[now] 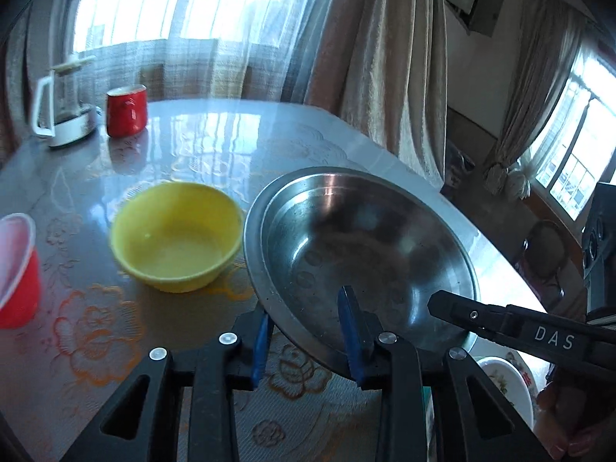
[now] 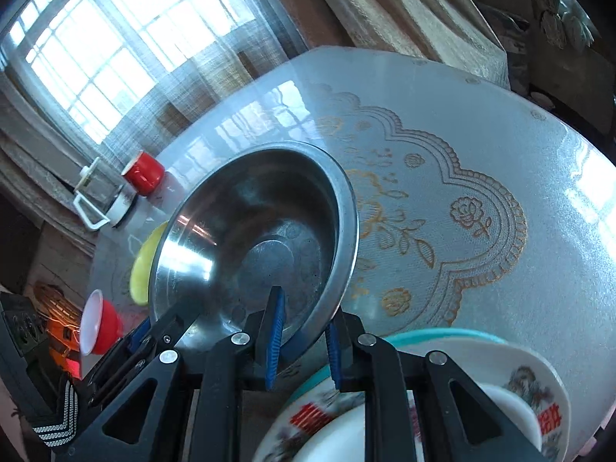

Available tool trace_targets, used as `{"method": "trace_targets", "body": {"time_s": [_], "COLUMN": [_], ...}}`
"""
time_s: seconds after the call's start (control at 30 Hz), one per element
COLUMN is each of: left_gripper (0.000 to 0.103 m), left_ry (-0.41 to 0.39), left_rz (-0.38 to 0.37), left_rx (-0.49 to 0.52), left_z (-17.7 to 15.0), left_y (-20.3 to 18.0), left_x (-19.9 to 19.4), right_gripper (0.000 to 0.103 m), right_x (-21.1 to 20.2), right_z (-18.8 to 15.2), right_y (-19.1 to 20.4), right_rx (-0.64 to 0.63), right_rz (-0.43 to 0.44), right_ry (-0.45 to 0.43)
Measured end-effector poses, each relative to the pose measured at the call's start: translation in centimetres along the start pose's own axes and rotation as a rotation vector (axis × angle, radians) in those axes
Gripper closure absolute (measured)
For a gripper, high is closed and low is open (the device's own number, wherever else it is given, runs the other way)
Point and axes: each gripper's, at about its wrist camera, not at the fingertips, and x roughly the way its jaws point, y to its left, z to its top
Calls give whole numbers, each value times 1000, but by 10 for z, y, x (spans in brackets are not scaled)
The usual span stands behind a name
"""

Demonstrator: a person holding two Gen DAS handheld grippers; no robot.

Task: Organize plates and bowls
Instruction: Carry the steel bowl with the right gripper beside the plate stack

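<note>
**Steel bowl held at its rim by both grippers**

My left gripper [image 1: 308,342] pinches the near rim of the steel bowl [image 1: 358,246]; my right gripper [image 2: 302,340] also clamps its rim. The bowl is tilted above the table [image 2: 481,146], with its opening toward the cameras. I count one yellow bowl [image 1: 177,236] just beside it, one red bowl [image 1: 17,269], one red mug [image 1: 127,111], and stacked plates [image 2: 539,396] at the near edge. The far right side of the table is free.
</note>
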Motion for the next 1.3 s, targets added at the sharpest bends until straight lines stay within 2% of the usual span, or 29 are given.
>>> {"method": "trace_targets", "body": {"time_s": [0.17,0.33,0.57,0.83,1.07,1.3], "left_gripper": [69,69,69,69,69,69], "left_ry": [-69,-95,-125,-77,-39,-36], "left_rz": [25,31,78,91,95,98], "left_rx": [-20,-58,-50,-66,-62,-54], "left_z": [-14,-39,-82,-126,-146,-151], "left_y": [17,34,45,57,55,49], "left_x": [-48,-90,-135,-152,-155,-155], "right_gripper": [83,83,83,83,83,83], "right_x": [-20,-39,-57,-53,-49,-44], "right_z": [-22,-51,-104,-150,-167,-173], "right_y": [26,55,70,69,61,57], "right_rx": [-30,-81,-95,-55,-37,-15], "right_rz": [56,75,134,150,150,156], "right_ry": [-22,-49,-46,23,65,77]}}
